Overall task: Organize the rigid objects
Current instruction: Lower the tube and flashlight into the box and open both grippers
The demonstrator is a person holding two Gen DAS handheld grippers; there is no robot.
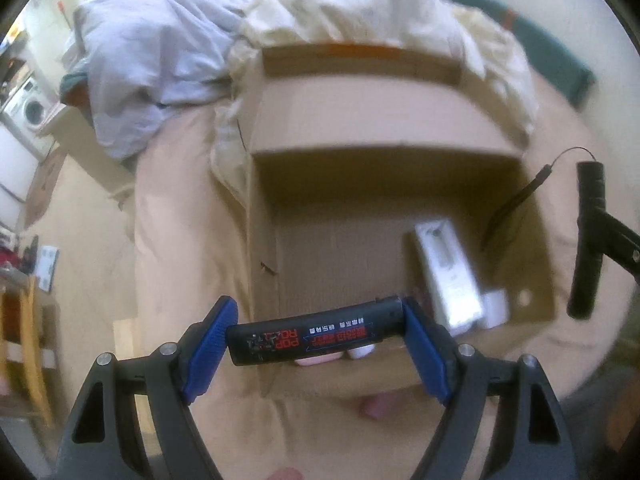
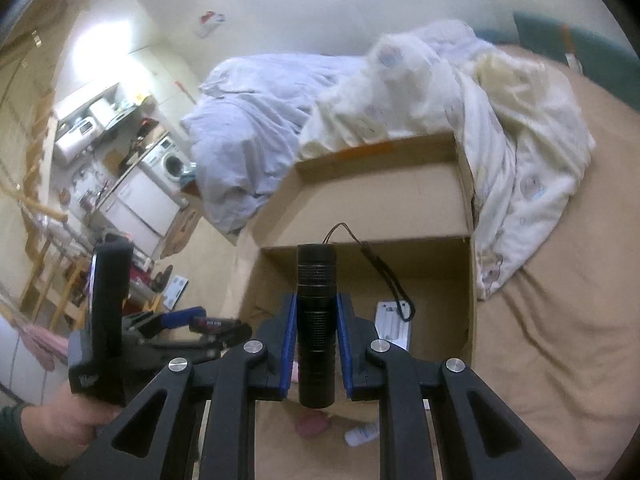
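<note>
Crosswise between the blue ribbed fingers [image 1: 212, 336] of the left gripper [image 1: 314, 340], a black oblong pack [image 1: 312, 336] with red and white printing is clamped end to end, glossy and flat-sided, above the near rim of an open cardboard box [image 1: 344, 248]. Between the closed fingers [image 2: 289, 340] of the right gripper [image 2: 316, 340], a black flashlight [image 2: 316, 320] is pinched by its barrel: a matt cylinder with knurled bands, its length running forward along the fingers, a thin black wrist cord [image 2: 384, 276] looping from its far end and hanging over the box. In the left wrist view the same flashlight is seen at the right edge, above the box's right side. Inside the box, on the plain corrugated floor, a white rectangular package [image 1: 448, 276] is seen lying by the right wall, with a smaller white block [image 1: 496, 308] touching its near end. The box flaps stand open. The box is set on a bed [image 2: 552, 320] covered with a smooth tan sheet, and crumpled pale blue and cream bedding [image 2: 360, 92] is heaped against its far side. A hand [image 2: 76, 416] in a dark sleeve is seen gripping the left gripper's handle.
</note>
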